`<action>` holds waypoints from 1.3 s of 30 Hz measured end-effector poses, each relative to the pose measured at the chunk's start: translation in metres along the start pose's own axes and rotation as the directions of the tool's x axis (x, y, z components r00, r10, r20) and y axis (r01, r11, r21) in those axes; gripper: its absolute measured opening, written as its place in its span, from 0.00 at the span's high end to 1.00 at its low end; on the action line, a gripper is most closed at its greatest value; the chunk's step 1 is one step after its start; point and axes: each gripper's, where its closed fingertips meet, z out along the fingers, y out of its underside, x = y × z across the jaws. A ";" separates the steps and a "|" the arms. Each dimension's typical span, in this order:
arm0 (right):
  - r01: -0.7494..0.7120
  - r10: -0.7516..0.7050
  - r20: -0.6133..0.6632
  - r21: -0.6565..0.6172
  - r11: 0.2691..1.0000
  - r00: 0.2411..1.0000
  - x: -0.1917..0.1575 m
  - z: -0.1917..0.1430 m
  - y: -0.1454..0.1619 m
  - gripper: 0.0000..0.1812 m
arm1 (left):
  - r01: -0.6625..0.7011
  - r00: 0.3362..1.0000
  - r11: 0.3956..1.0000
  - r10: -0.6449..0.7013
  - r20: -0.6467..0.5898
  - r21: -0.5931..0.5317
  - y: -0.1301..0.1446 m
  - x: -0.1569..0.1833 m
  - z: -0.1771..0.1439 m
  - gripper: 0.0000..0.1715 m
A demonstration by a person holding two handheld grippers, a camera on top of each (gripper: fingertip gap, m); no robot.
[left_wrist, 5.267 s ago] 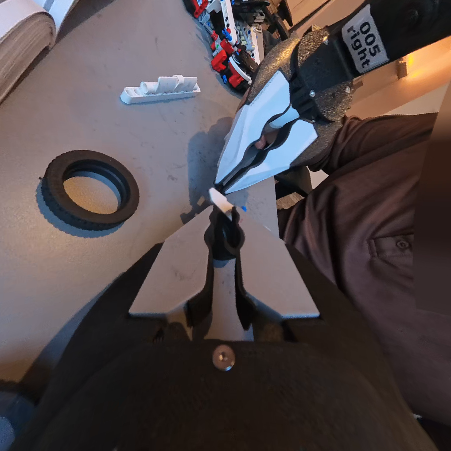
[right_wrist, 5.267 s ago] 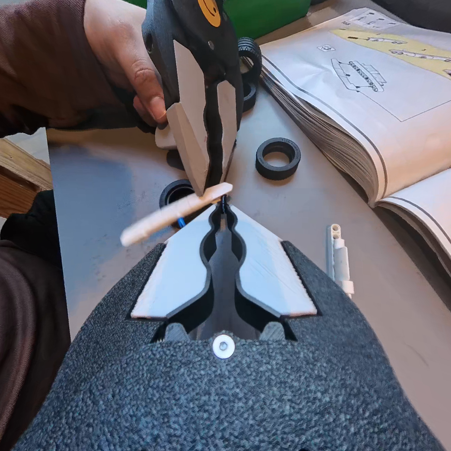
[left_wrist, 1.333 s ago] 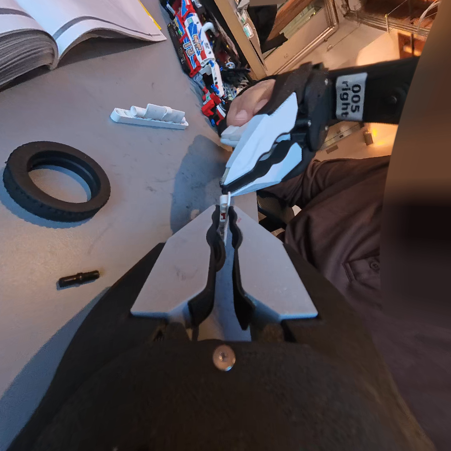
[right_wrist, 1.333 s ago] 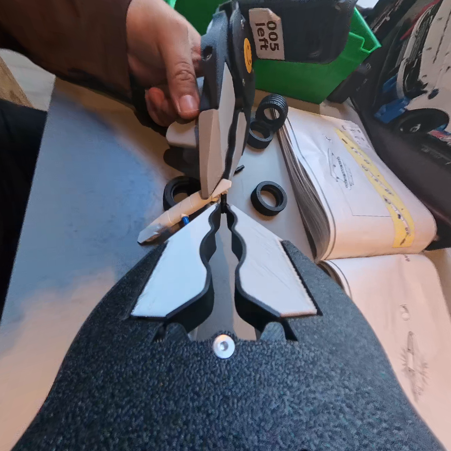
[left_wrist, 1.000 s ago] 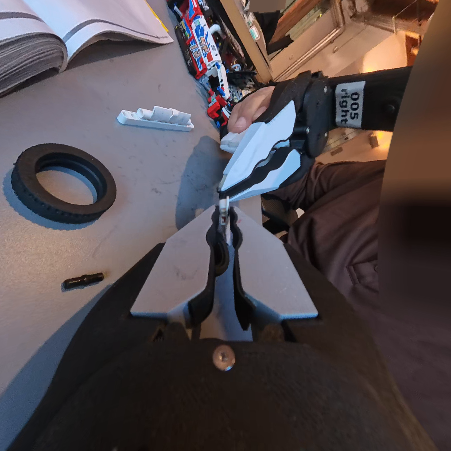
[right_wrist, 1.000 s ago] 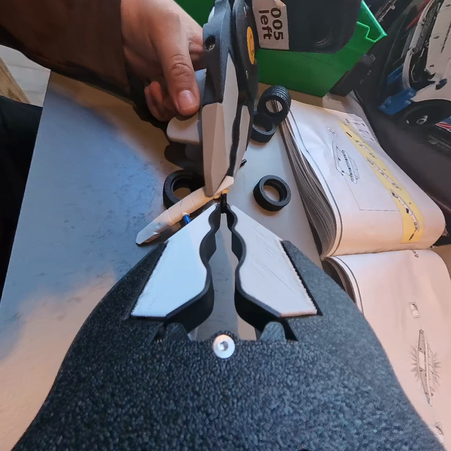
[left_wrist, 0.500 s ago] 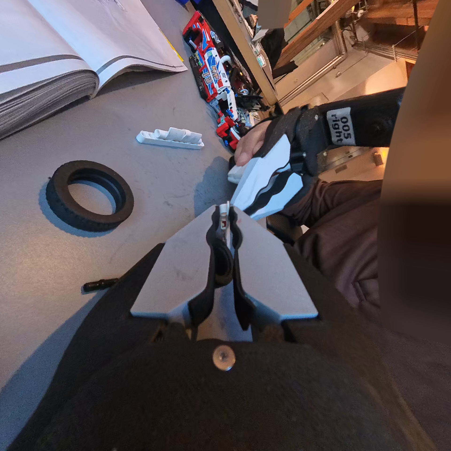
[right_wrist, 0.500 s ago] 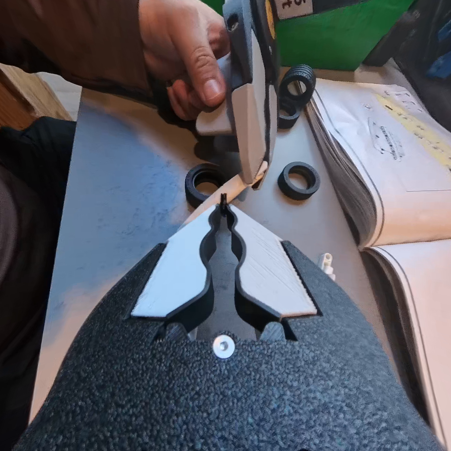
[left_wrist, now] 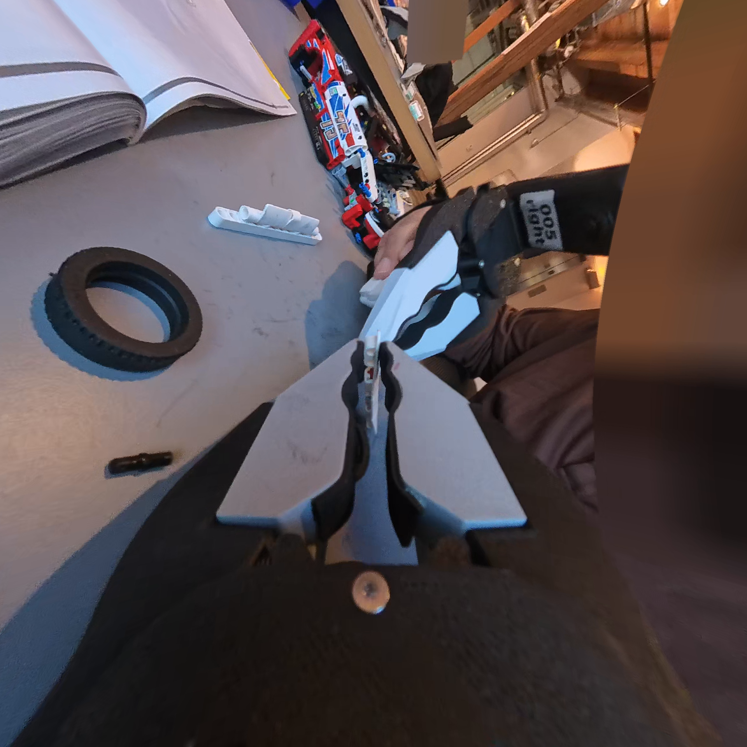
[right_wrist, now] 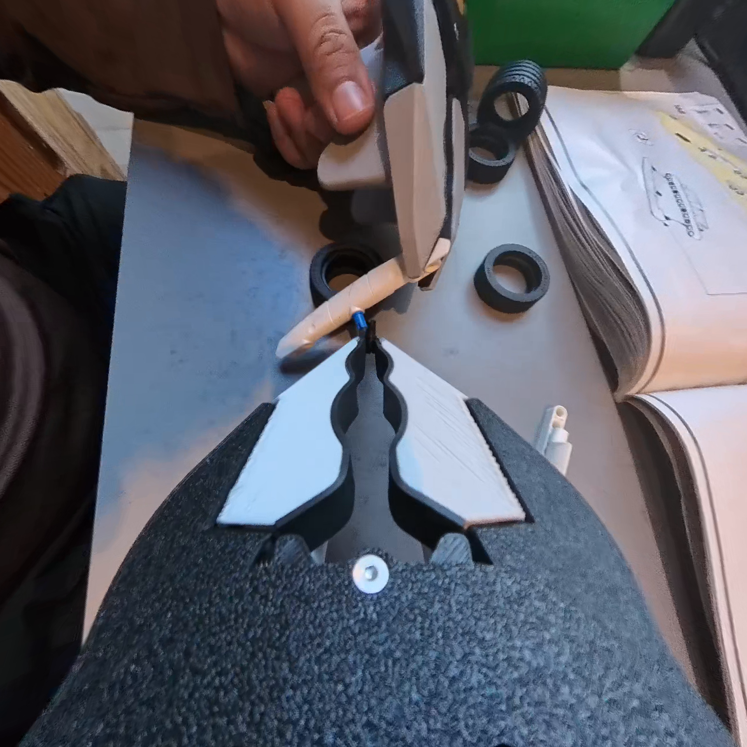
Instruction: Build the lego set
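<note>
From my left wrist view, my left gripper has its fingers clamped on a long white lego beam, which runs edge-on down the narrow gap between them. Just beyond the tips sits my right gripper, and a hand is wrapped round its grip. On the grey surface to the left lies a large black tyre, a small black pin nearer to me, and a white beam assembly farther off. An open instruction book fills the upper left. A red, white and blue lego model lies along the far edge of the surface.

From my right wrist view, my right gripper has its fingers pressed together on a tiny black pin that pokes out at the very tips. The pin's end sits right beside a small blue pin sticking out of the white beam. That beam hangs slanted above the surface, its upper end clamped in the left gripper, which comes down from above with a hand on it. Black tyres lie around: one behind the beam, one to the right, and two more near the book. The white assembly peeks out beside my right finger. A green bin stands at the back.
</note>
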 end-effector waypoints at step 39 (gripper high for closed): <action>-0.086 0.098 0.183 -0.069 0.994 0.978 -0.001 -0.004 -0.035 0.98 | -0.181 0.982 0.966 0.188 0.022 -0.182 0.023 0.014 -0.006 0.97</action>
